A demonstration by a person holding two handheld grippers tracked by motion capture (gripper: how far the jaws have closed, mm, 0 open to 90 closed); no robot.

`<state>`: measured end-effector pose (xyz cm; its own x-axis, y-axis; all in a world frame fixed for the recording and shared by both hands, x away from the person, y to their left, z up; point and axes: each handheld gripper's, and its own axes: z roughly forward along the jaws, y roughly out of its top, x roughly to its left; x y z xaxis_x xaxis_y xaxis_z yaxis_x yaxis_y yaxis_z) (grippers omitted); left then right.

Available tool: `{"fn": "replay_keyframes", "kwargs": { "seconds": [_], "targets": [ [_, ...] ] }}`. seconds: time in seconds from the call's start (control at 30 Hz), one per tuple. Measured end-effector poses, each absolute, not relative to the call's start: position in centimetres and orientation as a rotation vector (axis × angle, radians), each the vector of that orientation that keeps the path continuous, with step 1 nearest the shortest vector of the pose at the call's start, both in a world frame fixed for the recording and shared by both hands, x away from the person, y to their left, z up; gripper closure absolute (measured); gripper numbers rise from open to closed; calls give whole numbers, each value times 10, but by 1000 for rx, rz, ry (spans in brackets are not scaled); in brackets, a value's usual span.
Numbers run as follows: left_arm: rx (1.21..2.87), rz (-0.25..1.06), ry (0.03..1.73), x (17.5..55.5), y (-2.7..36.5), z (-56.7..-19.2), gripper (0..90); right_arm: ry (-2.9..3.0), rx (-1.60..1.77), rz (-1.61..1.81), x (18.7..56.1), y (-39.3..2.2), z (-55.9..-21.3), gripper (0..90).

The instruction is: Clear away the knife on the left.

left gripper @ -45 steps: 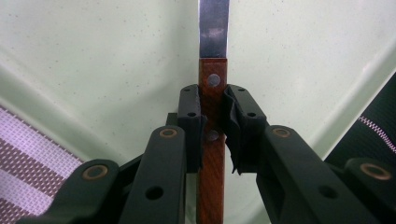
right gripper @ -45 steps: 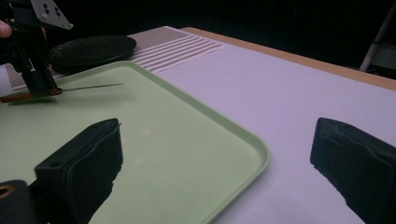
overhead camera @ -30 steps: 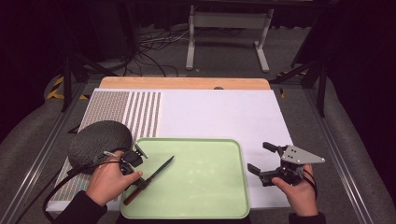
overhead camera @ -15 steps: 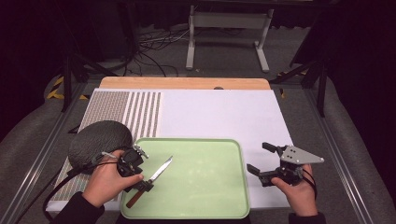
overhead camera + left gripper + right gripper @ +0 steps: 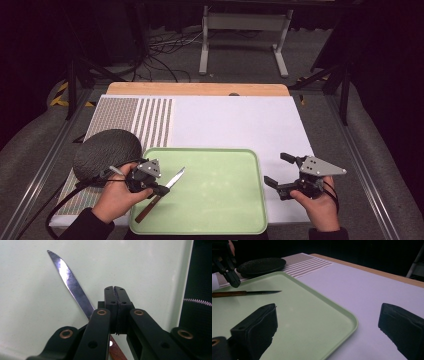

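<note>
Knife (image 5: 160, 195) with a wooden handle and serrated blade lies flat on the left part of the green tray (image 5: 220, 200), handle toward the person, blade tip pointing away and to the right. Just over its handle end hangs the left gripper (image 5: 161, 189), its jaws pressed together with nothing between them; in the left gripper view the blade (image 5: 71, 285) passes beneath and beside the closed tips, clear of their grip. At the tray's right edge, over the white mat (image 5: 235, 125), the right gripper (image 5: 280, 170) is held with its jaws spread wide and empty. Farther left, a dark round plate (image 5: 107, 152) rests on the striped mat (image 5: 145, 120).
</note>
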<state>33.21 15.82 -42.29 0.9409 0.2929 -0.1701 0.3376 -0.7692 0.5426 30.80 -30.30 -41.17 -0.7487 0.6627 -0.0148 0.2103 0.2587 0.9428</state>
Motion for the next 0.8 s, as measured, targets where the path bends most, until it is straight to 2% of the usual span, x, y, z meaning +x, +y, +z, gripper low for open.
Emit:
{"fn": "replay_keyframes", "kwargs": {
  "seconds": [0.47, 0.8],
  "targets": [
    [2585, -146, 427, 337, 151, -440, 900, 2127, 792, 1495, 308, -303, -412, 31],
    [2619, -132, 434, 339, 152, -445, 900, 2125, 792, 1496, 308, -304, -411, 31]
  ]
}}
